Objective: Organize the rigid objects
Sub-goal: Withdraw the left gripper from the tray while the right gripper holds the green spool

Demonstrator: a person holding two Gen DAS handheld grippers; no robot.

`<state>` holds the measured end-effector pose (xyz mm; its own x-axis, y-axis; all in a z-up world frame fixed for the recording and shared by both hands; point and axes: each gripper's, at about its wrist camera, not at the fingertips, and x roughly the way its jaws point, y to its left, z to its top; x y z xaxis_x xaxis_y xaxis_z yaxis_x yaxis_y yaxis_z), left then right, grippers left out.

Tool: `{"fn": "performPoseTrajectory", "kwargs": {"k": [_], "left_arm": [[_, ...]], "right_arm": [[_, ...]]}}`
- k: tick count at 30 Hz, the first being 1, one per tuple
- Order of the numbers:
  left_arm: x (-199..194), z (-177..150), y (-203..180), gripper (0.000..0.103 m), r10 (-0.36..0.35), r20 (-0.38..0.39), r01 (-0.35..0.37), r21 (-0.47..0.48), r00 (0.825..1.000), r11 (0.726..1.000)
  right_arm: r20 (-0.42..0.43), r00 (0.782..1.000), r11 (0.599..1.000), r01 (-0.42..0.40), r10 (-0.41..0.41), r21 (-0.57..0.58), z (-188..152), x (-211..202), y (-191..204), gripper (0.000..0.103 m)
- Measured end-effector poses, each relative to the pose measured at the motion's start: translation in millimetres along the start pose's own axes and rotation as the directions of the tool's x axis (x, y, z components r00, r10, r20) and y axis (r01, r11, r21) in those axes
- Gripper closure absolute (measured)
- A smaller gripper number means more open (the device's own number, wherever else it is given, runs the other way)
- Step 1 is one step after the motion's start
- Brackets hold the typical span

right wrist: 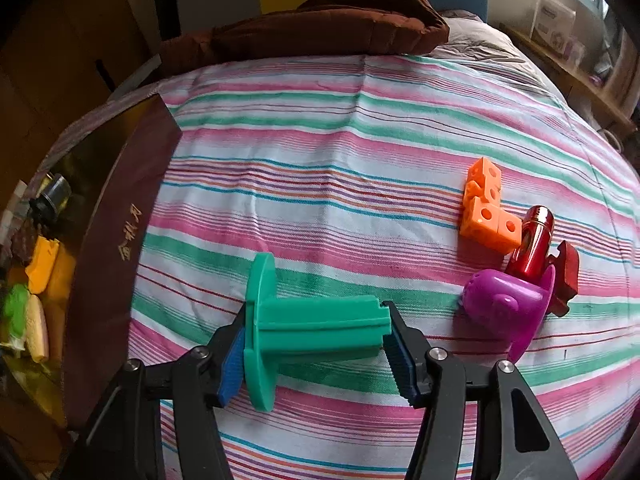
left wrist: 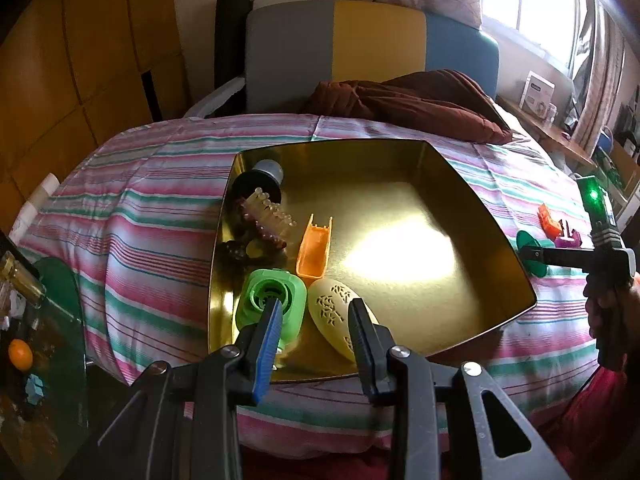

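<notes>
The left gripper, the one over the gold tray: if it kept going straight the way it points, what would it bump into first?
Probably the gap between the green square piece and the cream perforated egg shape, then the gold tray floor. The left gripper has open jaws straddling both, so either finger could graze one; depth is unclear.

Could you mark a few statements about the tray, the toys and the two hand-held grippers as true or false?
1. The right hand-held gripper has the teal spool between its fingers. True.
2. The orange linked cubes are inside the gold tray. False: they lie on the striped bedspread, outside the tray.
3. The cream perforated egg shape lies in the tray beside the green square piece. True.
4. The left hand-held gripper is clamped on the orange trough piece. False: its fingers hang open over the green piece and the egg shape, and the trough lies beyond them.
5. The purple dome toy is in the tray. False: it is on the bedspread.
</notes>
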<state>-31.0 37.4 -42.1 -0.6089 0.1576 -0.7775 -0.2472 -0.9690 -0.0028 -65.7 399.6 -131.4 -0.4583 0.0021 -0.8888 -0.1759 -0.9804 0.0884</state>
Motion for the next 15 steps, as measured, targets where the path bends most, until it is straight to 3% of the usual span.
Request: {"fn": "performPoseTrajectory", "kwargs": {"k": [15], "left_arm": [[-6.4,-5.5,-1.6,0.069,-0.017,0.007,0.016,0.024,1.0,1.0]], "right_arm": [[0.015,1.0,1.0,0.02,-0.02,-0.017,0.0,0.7,1.7,0.043]]}}
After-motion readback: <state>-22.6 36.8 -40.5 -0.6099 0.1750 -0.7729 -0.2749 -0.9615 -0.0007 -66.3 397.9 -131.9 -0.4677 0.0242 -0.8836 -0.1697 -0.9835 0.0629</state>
